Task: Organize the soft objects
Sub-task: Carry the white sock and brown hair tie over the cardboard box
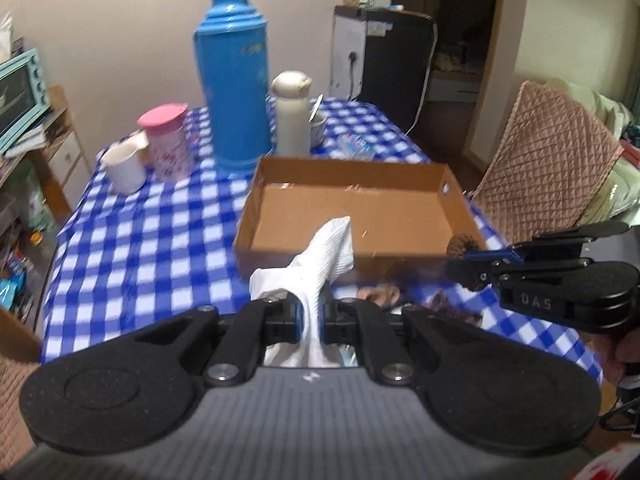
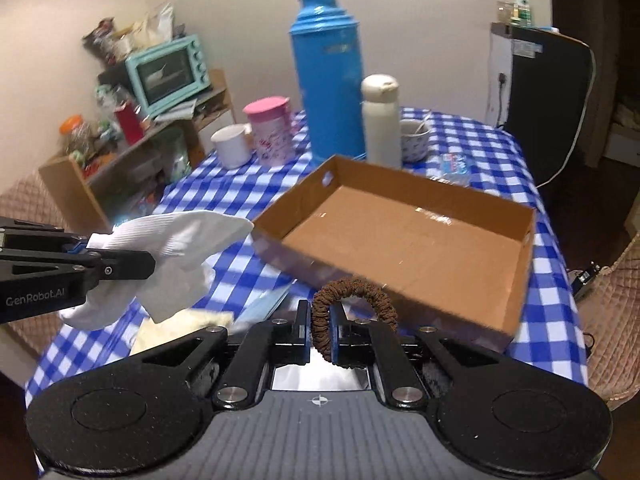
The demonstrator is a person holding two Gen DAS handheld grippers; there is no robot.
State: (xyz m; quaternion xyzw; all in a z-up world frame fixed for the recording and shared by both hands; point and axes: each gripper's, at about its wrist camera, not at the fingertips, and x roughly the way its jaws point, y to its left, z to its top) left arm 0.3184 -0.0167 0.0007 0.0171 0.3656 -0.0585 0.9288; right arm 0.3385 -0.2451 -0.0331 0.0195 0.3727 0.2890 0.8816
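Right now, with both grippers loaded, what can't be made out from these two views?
- Left wrist view: the brown hair tie is mostly hidden behind the right gripper.
- Left wrist view: soft items below the white sock are blurred and half covered.
- Right wrist view: the cream cloth is cut off by the gripper body.

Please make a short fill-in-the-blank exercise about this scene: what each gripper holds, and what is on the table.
1. The left gripper is shut on a white ____.
2. The right gripper is shut on a brown hair ____.
3. The cardboard box on the checked tablecloth has ____ inside it.
4. The tallest thing on the table is a ____ thermos.

Missing words: sock; tie (scrunchie); nothing; blue
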